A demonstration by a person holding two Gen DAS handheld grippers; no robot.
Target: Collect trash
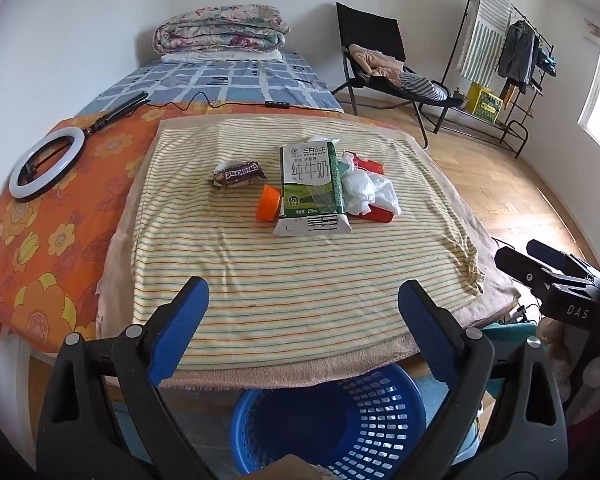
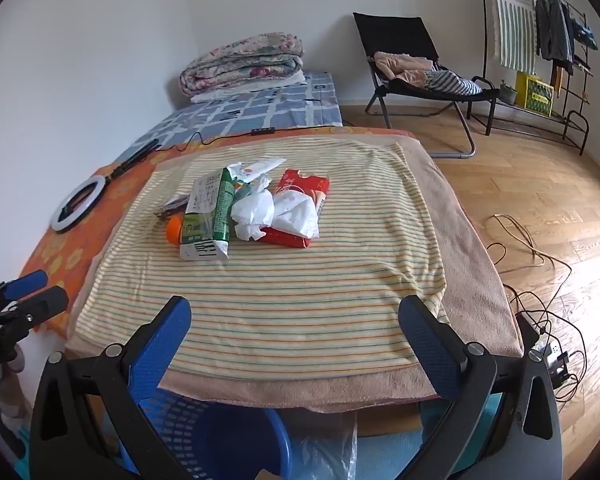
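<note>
A pile of trash lies in the middle of a striped cloth: a green-and-white milk carton, an orange bottle cap, a brown Snickers wrapper, crumpled white tissue and a red packet. My left gripper hovers open at the cloth's near edge, nothing between its blue pads. My right gripper is open and empty too, likewise short of the pile. A blue plastic basket stands below the near edge.
A ring light lies on the orange floral sheet at left. Behind are a checked mattress with a folded quilt, a black folding chair and a clothes rack. Cables and a power strip lie on the wooden floor at right.
</note>
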